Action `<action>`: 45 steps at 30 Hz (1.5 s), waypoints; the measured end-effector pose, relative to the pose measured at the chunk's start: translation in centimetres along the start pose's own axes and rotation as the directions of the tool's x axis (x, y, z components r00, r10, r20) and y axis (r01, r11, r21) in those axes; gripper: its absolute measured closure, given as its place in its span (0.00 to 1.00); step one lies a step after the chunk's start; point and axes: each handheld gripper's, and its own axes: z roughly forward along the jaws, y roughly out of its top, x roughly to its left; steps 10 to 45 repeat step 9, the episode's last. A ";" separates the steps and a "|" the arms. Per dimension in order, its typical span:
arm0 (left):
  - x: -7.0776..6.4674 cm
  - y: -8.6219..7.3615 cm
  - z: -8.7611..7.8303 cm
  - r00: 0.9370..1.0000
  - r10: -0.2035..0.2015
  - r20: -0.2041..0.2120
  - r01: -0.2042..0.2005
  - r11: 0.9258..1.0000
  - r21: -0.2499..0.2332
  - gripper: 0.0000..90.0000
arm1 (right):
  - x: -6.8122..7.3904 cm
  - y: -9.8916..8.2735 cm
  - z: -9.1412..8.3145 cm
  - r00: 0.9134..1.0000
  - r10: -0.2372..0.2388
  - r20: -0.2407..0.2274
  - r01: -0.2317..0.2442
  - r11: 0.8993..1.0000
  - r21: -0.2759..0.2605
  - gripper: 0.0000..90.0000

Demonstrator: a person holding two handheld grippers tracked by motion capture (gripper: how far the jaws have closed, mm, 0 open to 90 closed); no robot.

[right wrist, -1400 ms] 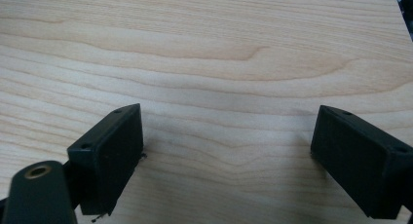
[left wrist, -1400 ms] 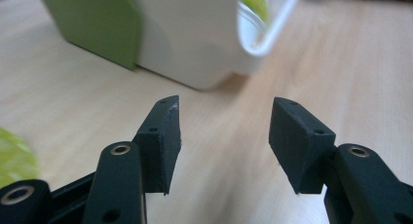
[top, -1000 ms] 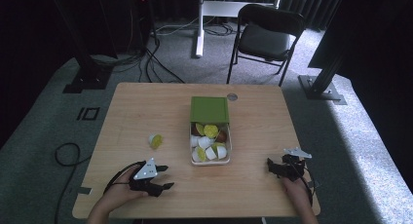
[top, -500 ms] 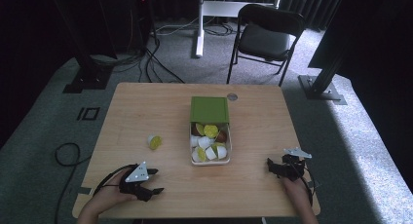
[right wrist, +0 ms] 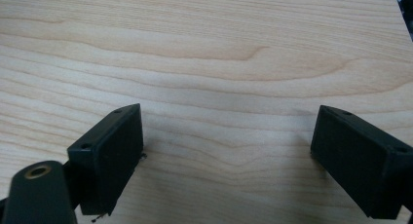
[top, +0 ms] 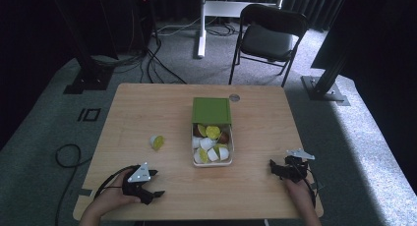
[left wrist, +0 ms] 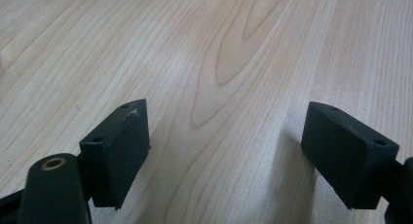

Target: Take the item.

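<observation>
Two grippers rest low on the wooden table [top: 147, 108] near its front edge, well apart: the left gripper [top: 153, 184] at the front left, its jaws just having been opening and now standing wide with only bare wood between them, and the right gripper [top: 273, 168] at the front right, jaws likewise spread and empty. A lone yellow-green and white piece [top: 157, 141] lies on the table just left of the white container [top: 212, 163], which holds more such pieces, with a green lid [top: 211, 110] at its far end.
</observation>
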 end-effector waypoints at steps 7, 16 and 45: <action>0.0 0.0 0.0 1.000 -0.006 -0.006 0.006 1.000 0.001 0.21 | 0.0 0.0 0.0 1.000 0.000 0.000 0.000 1.000 0.000 0.13; 0.0 0.0 0.0 1.000 -0.006 -0.006 0.006 1.000 0.001 0.21 | 0.0 0.0 0.0 1.000 0.000 0.000 0.000 1.000 0.000 0.13; 0.0 0.0 0.0 1.000 -0.006 -0.006 0.006 1.000 0.001 0.21 | 0.0 0.0 0.0 1.000 0.000 0.000 0.000 1.000 0.000 0.13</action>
